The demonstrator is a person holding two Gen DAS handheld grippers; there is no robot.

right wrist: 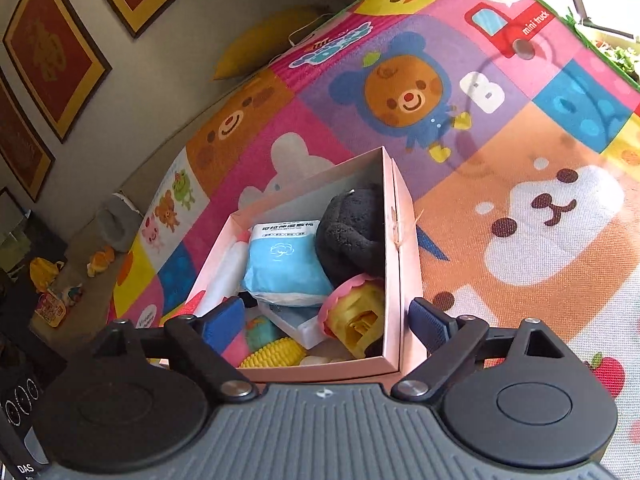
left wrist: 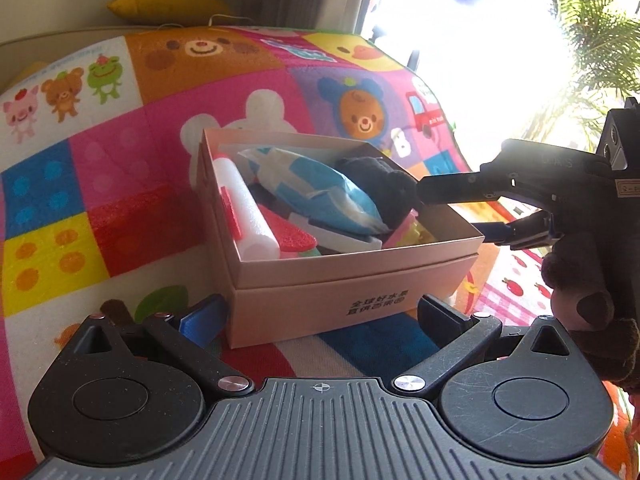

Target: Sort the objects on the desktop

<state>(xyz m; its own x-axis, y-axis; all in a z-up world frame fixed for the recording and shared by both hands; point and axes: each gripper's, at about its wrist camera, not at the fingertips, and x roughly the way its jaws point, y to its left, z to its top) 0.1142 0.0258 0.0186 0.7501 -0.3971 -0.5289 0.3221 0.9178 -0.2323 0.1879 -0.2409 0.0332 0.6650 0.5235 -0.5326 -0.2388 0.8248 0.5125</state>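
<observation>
"mini truck" on the play mat's (right wrist: 520,152) red truck (right wrist: 516,28), "B" beside it

One open pink cardboard box (right wrist: 400,248) holds one blue-and-white wipes packet (right wrist: 282,268), one black plush toy (right wrist: 352,232), one yellow plastic corn cob (right wrist: 276,353) and one white foam roll (left wrist: 246,208).

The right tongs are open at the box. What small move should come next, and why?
Probably lift the right tongs up and away from the pink box. They are open and empty, straddling its right wall, and the black plush already lies inside beside the blue packet.
</observation>
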